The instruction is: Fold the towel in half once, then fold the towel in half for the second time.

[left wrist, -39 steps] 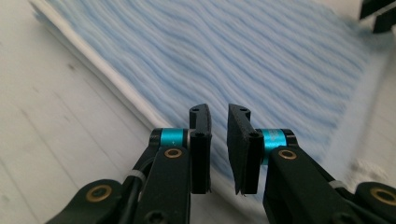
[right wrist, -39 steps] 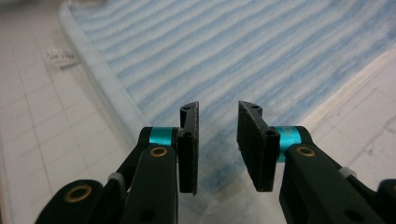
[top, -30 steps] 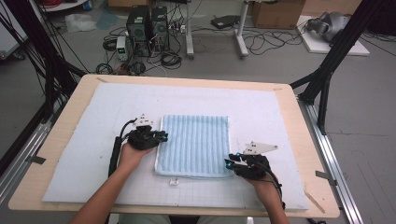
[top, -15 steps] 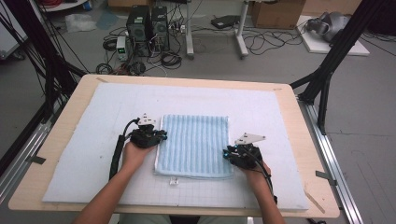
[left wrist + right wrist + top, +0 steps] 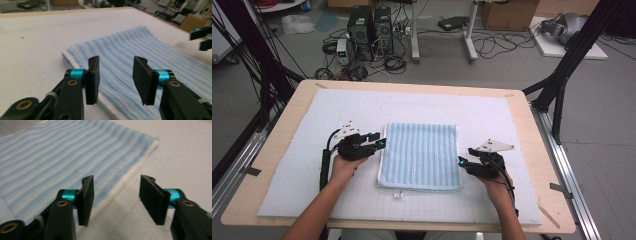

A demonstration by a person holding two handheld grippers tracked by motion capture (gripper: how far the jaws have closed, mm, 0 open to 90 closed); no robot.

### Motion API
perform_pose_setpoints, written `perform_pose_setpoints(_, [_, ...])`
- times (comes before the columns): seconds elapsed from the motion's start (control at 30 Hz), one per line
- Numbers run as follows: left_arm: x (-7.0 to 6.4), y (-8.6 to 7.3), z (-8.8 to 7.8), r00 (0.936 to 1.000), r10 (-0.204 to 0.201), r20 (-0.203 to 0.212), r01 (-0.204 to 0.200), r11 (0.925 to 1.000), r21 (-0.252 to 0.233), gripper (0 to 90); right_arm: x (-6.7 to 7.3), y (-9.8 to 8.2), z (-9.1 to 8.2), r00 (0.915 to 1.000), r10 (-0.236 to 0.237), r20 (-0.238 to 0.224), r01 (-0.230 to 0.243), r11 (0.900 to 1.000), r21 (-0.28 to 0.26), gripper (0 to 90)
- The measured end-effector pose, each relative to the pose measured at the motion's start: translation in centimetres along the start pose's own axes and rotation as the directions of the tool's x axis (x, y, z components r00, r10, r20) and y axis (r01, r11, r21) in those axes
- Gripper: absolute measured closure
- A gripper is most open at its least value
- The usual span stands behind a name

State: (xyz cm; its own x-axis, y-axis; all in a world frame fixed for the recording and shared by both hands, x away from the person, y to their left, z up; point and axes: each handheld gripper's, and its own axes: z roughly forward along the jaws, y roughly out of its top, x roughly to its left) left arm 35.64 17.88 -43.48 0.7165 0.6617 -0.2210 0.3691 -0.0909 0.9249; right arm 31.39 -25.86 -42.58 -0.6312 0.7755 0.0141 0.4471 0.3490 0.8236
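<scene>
A folded blue-and-white striped towel [image 5: 421,156] lies flat in the middle of the white mat [image 5: 492,120]. My left gripper [image 5: 381,143] sits at the towel's left edge. In the left gripper view it [image 5: 116,60] stands open above the towel [image 5: 160,57], with nothing pressed between the pads. My right gripper [image 5: 461,163] is at the towel's right edge, near the front corner. In the right gripper view it [image 5: 116,178] stands open over the towel's white hem [image 5: 130,176]. Both pairs of jaws have just been opening, and the cloth lies beneath them, not gripped.
The mat covers a wooden table [image 5: 532,125] with bare wood around it. A small white tag [image 5: 398,194] lies at the towel's front edge. Black frame posts [image 5: 562,80] stand at the table's sides. Computers and cables [image 5: 369,25] sit on the floor beyond.
Both grippers were shut at the towel's side edges and now stand open. The left hand has drawn slightly left off the towel. The right hand has shifted a little along the right edge.
</scene>
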Motion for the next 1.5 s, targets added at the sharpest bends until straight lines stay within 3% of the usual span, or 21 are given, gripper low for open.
perform_pose_setpoints(0.03, [0.0,0.0,-0.2,1.0,0.005,-0.004,-0.005,1.0,-0.007,52.4,-0.2,0.0,-0.2,0.9999,0.003,0.013,-0.003,1.0,0.005,39.0])
perform_pose_setpoints(0.1, [0.1,-0.1,-0.6,0.9995,-0.027,-0.017,0.027,0.9996,-0.01,40.8,-0.7,-0.1,-0.6,0.9991,0.025,0.034,-0.025,1.0,-0.01,28.8])
perform_pose_setpoints(0.17, [0.1,-0.1,-1.0,0.997,-0.057,-0.052,0.057,0.9982,-0.018,29.1,-1.0,-0.2,-1.1,0.9972,0.052,0.053,-0.05,0.998,-0.026,21.2])
perform_pose_setpoints(0.2, [-0.1,0.0,-1.1,0.9946,-0.058,-0.086,0.056,0.9982,-0.022,23.2,-1.1,-0.3,-1.3,0.9967,0.06,0.055,-0.058,0.998,-0.033,19.5])
perform_pose_setpoints(0.23, [-0.1,0.0,-1.4,0.9943,-0.056,-0.091,0.053,0.9981,-0.03,17.9,-1.3,-0.3,-1.6,0.9959,0.066,0.061,-0.064,0.997,-0.036,17.7])
perform_pose_setpoints(0.37, [-0.2,0.5,-2.4,0.9972,-0.018,-0.073,0.011,0.9962,-0.086,18.0,-1.8,-0.5,-2.4,0.994,0.087,0.065,-0.082,0.993,-0.086,11.7])
perform_pose_setpoints(0.53, [0.2,0.5,-3.0,0.9977,-0.033,-0.06,0.026,0.993,-0.115,17.4,-2.3,-0.5,-3.3,0.9916,0.101,0.081,-0.089,0.986,-0.143,11.4])
perform_pose_setpoints(1.17, [0.7,0.3,-2.4,0.9957,-0.069,-0.062,0.064,0.9952,-0.073,17.4,-2.2,-0.6,-2.9,0.9917,0.098,0.083,-0.087,0.989,-0.121,11.3])
perform_pose_setpoints(1.4, [1.2,0.7,-1.8,0.9916,-0.079,-0.103,0.076,0.9966,-0.032,17.9,-2.1,-0.5,-2.7,0.9939,0.087,0.068,-0.079,0.991,-0.111,11.3])
perform_pose_setpoints(1.5, [1.3,1.2,-1.6,0.9927,-0.075,-0.094,0.072,0.9969,-0.032,18.0,-2.1,-0.5,-2.9,0.9935,0.095,0.062,-0.087,0.989,-0.118,11.3])
